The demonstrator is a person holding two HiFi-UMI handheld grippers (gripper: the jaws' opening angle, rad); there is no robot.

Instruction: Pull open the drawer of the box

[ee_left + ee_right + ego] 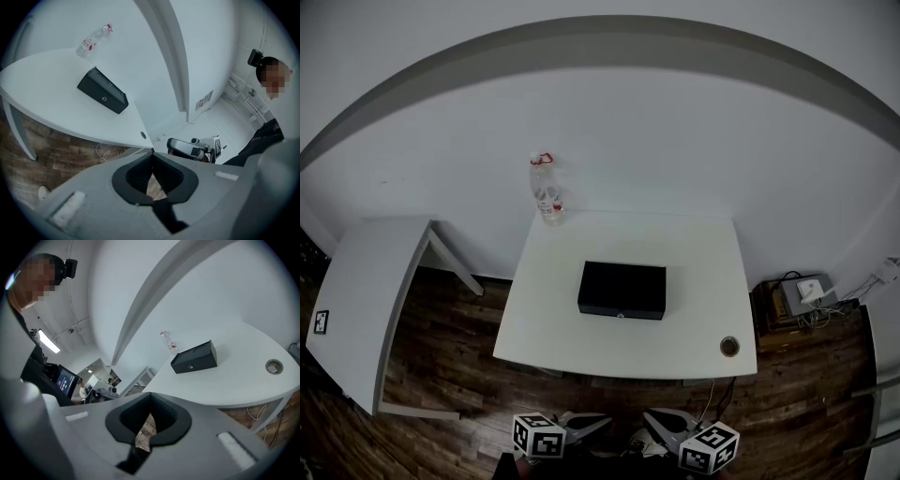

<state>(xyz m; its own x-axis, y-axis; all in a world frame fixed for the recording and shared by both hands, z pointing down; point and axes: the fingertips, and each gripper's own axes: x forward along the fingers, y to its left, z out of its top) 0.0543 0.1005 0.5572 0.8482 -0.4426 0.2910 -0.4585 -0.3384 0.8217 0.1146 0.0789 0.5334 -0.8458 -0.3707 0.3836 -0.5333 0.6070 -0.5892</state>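
A matte black, flat rectangular box (small round fitting on its front) lies mid-way across the smooth white tabletop, drawer flush. The left gripper and right gripper hang well short, ribbed jaws together, empty.

Three distant views toward one box

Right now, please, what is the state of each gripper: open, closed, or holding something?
Left gripper: closed, holding nothing.
Right gripper: closed, holding nothing.
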